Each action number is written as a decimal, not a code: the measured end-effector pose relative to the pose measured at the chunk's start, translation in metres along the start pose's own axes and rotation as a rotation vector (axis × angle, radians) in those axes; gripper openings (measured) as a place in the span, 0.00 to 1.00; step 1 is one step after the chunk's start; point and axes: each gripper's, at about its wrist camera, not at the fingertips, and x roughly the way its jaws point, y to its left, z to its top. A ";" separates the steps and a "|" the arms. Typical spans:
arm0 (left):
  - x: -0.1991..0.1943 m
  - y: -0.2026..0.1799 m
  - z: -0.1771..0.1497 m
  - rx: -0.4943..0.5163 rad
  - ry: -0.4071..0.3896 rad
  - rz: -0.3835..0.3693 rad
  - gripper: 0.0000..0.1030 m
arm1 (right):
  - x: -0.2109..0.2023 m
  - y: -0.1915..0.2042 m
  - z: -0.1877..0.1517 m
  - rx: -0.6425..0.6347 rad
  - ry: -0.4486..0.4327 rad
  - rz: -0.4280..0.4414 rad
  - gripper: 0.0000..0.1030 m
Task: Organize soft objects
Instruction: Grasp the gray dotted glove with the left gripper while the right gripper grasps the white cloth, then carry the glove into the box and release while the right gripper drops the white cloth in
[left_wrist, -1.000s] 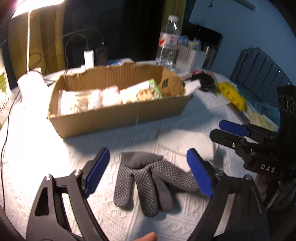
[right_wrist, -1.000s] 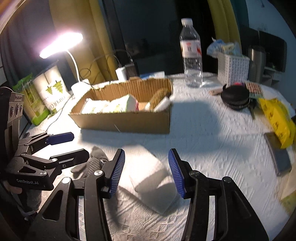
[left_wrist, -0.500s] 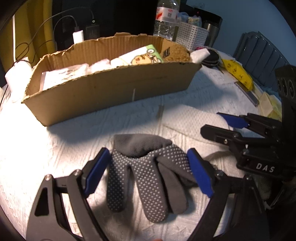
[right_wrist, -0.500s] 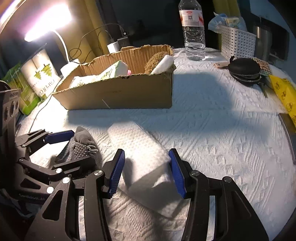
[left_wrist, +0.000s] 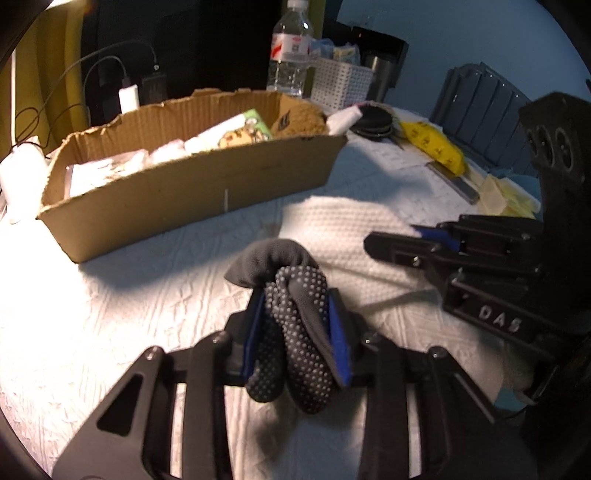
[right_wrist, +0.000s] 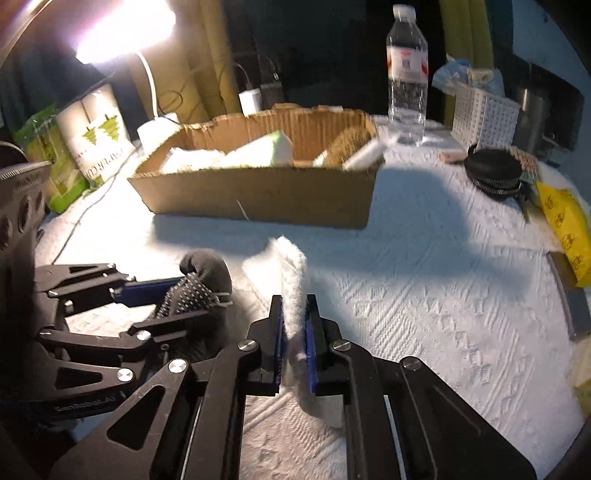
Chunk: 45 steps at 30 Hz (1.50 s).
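Note:
My left gripper is shut on a grey glove with dotted grip fingers, bunched between the blue pads just above the white tablecloth. The glove also shows in the right wrist view, held by the left gripper. My right gripper is shut on a white folded towel, pinched upright between its pads. The towel shows in the left wrist view beside the right gripper. A cardboard box holding several soft items stands behind both grippers, also in the right wrist view.
A water bottle, a white basket, a black zip case and a yellow packet lie at the back right. A lit lamp and paper packages stand at the left. A phone lies at the right edge.
Both grippers have closed: the left on the glove that lay flat, the right on the white towel. Both objects are now bunched up between the pads.

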 end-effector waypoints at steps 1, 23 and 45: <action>-0.004 0.001 0.000 -0.002 -0.008 -0.001 0.32 | -0.004 0.001 0.002 -0.002 -0.009 -0.001 0.11; -0.073 0.045 0.045 -0.055 -0.203 0.075 0.32 | -0.055 0.015 0.062 -0.070 -0.178 -0.002 0.11; -0.070 0.071 0.101 -0.059 -0.289 0.138 0.32 | -0.037 -0.011 0.113 -0.057 -0.244 0.008 0.11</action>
